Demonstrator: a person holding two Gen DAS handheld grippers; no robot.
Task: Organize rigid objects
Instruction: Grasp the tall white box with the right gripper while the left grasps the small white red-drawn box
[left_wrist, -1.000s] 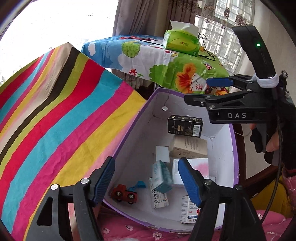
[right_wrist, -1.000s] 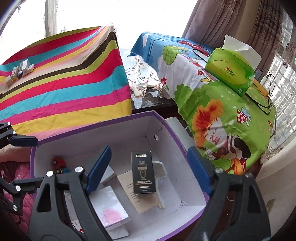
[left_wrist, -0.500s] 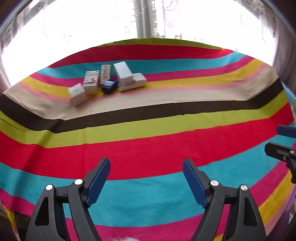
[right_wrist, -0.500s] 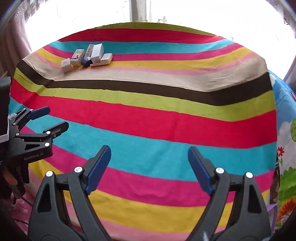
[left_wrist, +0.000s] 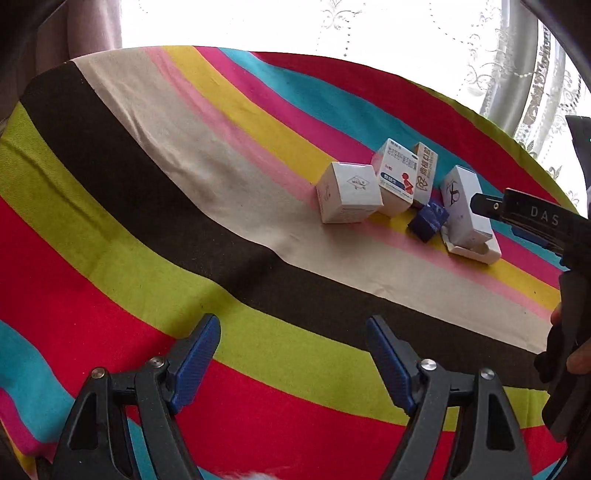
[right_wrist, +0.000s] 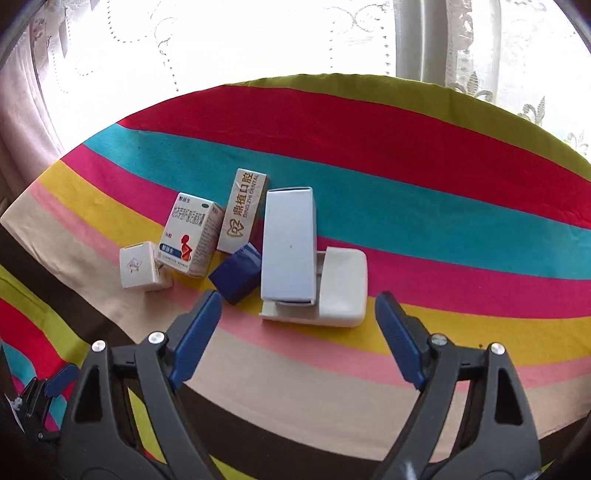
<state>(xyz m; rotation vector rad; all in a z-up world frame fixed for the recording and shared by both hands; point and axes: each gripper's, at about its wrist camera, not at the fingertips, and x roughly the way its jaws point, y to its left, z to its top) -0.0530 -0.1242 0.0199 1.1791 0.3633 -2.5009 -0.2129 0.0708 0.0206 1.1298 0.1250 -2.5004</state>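
Both jaws stand wide apart, gripping nothing: the right gripper hovers just short of the tall white box and the tray it leans on, while the left gripper hangs well back over the striped cloth. Only the right view reads the dental box lettering and shows the blue box clearly beside the medicine box and cube box; the left view alone shows the right gripper's side, marked DAS.
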